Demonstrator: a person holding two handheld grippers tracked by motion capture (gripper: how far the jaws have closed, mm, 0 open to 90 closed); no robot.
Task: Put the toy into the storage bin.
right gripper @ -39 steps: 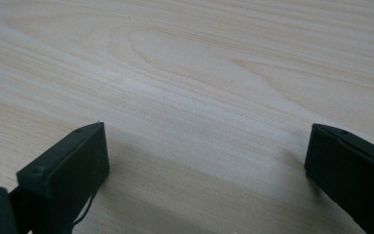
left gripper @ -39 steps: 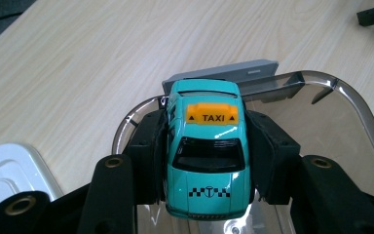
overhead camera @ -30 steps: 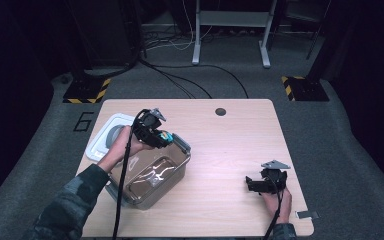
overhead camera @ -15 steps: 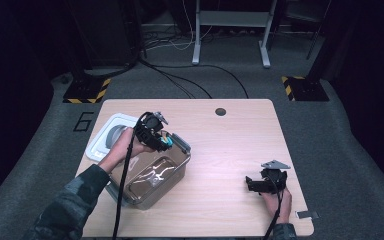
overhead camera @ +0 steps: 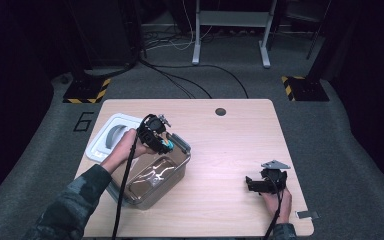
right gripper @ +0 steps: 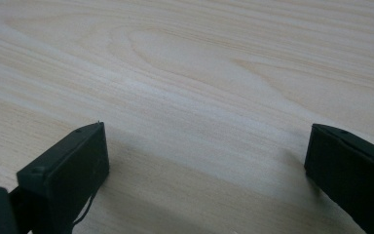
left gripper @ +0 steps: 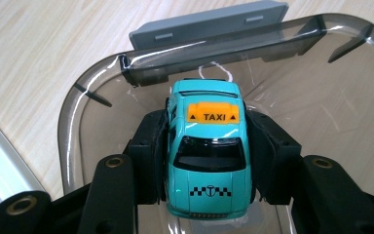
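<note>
Taxi (left gripper: 208, 161), a teal toy car with an orange roof sign, sits squarely between the two black jaws of the left gripper (left gripper: 207, 163). Both pads press against its flanks, one on each side, so the gripper is clamped on the car with the jaws only as far apart as the car is wide. The bonnet with its chequer mark faces the camera end of the gripper and the roof sign points away from it.

Held so, the car hangs over the open mouth of the bin (left gripper: 85, 126), a smoky clear plastic tub with a grey latch (left gripper: 209, 24) on its far rim. Whether the wheels touch the bin's floor is hard to judge, since the car's own body hides what lies beneath it.

From the high view the left gripper (overhead camera: 156, 136) is over the bin's (overhead camera: 180, 175) far end, near the table's (overhead camera: 240, 130) left side. A white lid (overhead camera: 96, 150) lies just beside the bin, farther left.

Well apart, near the table's right front, the right gripper (overhead camera: 261, 184) rests low over bare wood. Its jaws stand wide apart with nothing between them but the table (right gripper: 199, 73).
</note>
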